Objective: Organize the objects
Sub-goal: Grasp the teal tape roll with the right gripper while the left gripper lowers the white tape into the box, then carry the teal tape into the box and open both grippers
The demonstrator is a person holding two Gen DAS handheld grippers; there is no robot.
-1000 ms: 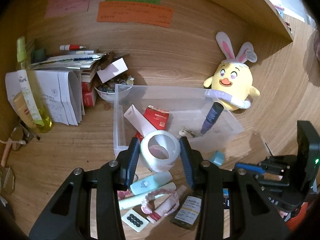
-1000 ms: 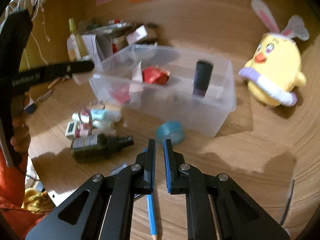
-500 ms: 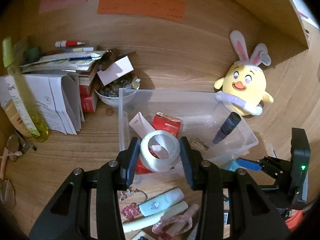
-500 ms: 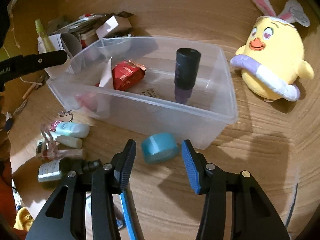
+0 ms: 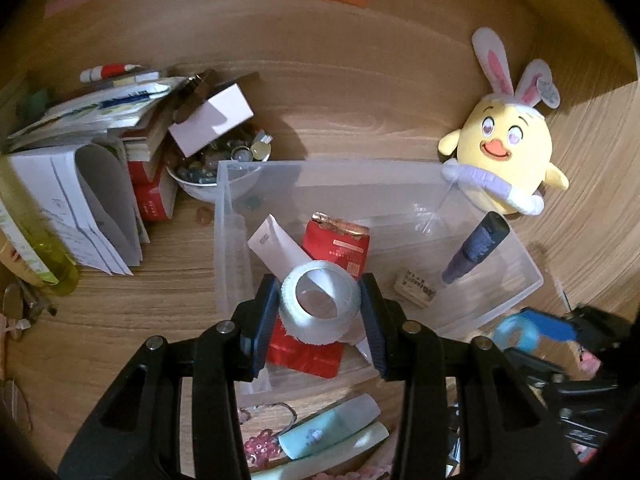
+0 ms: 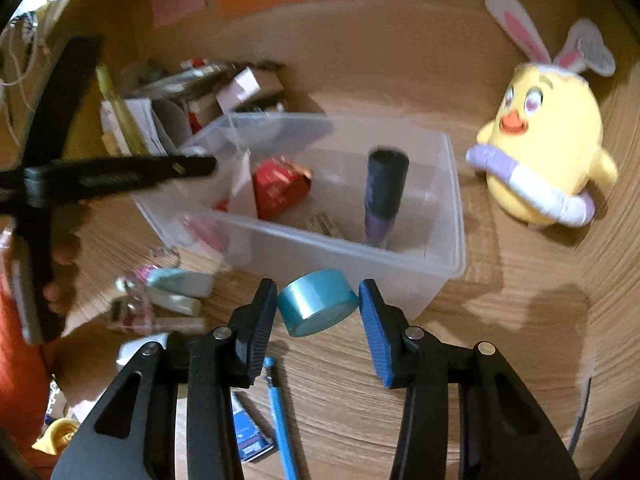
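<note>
Right wrist alone shows blue pencil lying on desk.

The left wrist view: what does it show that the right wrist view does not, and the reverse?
Only the left wrist view shows the white tape roll clamped in the left gripper over the clear bin, and the bowl of small items.

Only the right wrist view shows the blue pencil.

Both show the bin, the blue tape roll between the right gripper's open jaws, and the yellow plush.
</note>
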